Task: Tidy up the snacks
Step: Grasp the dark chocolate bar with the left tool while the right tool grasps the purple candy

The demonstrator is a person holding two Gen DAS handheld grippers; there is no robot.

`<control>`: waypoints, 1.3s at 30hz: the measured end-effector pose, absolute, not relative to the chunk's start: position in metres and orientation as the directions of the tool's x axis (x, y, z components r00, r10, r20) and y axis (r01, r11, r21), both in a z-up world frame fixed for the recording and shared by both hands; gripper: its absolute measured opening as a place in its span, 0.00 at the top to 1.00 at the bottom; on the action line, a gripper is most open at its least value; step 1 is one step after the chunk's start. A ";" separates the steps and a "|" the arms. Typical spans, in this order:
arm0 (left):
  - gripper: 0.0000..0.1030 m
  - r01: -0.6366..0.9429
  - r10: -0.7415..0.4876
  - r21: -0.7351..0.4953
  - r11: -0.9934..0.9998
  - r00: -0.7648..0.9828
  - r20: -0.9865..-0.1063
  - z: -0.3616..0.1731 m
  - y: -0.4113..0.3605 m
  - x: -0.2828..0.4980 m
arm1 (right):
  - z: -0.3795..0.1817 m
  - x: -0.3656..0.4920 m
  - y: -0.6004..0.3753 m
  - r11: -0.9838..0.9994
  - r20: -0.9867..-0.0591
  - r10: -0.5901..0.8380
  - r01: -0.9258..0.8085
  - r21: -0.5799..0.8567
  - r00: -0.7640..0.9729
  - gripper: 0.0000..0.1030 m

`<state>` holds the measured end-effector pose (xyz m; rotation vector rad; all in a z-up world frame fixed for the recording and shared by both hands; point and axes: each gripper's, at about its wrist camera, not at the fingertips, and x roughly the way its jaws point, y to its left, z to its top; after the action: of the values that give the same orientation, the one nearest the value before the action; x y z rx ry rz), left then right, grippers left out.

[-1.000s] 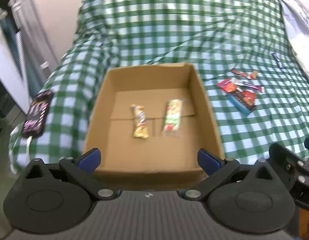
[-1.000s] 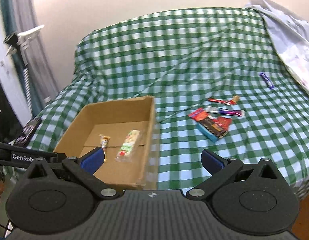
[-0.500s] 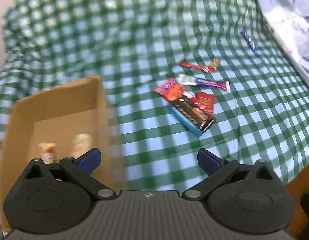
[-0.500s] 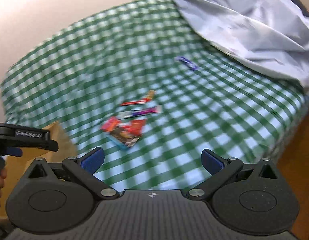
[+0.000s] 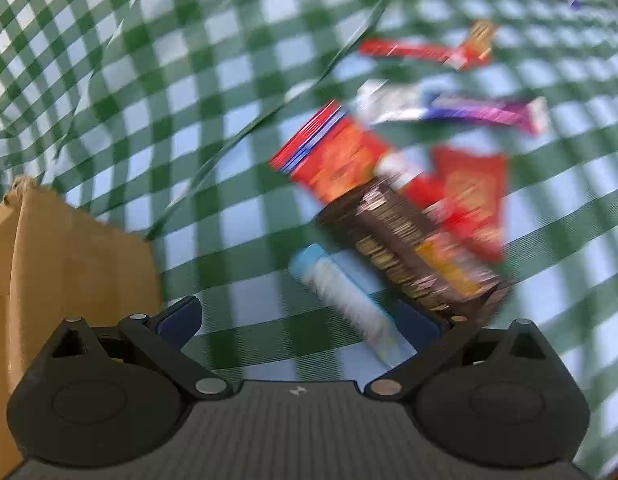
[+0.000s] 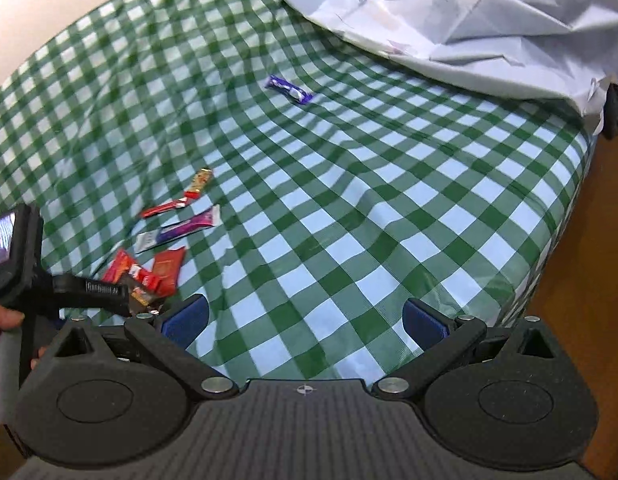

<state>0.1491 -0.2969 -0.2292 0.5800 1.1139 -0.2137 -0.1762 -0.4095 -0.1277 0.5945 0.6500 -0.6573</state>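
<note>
In the blurred left wrist view my left gripper is open, low over a pile of snacks on the green checked cloth. A brown packet lies on a blue-and-white bar, with an orange-red packet, a red packet, a purple bar and a thin red stick. The blue bar reaches between the open fingers. The cardboard box stands at the left. My right gripper is open and empty. It shows the pile, the left gripper's body and a lone purple wrapper.
A crumpled pale grey sheet covers the far right of the bed. The bed's right edge drops to a wooden floor. A person's hand holds the left gripper's handle.
My left gripper has swung right from the box and come down close to the snack pile. My right gripper has turned right, away from the box, toward the open cloth.
</note>
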 end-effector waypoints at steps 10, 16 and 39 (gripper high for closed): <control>0.00 0.418 0.030 0.227 0.880 0.427 -0.904 -0.188 -0.272 0.147 | -0.142 -0.171 -0.415 0.625 -0.720 -0.335 0.715 0.312 0.607 0.01; 0.00 0.418 -0.095 0.046 0.907 0.308 -0.947 -0.189 -0.312 0.160 | -0.138 -0.166 -0.433 0.630 -0.711 -0.370 0.724 0.281 0.598 0.01; 0.00 0.384 -0.083 -0.003 0.923 0.190 -0.978 -0.242 -0.302 0.194 | -0.196 0.213 -0.693 0.782 -0.633 -0.512 0.620 -0.064 0.580 0.01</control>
<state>0.1944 -0.3017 -0.2419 0.2652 1.3438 -0.3329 0.2125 -0.6930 -0.1957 0.1715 0.6825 -0.6651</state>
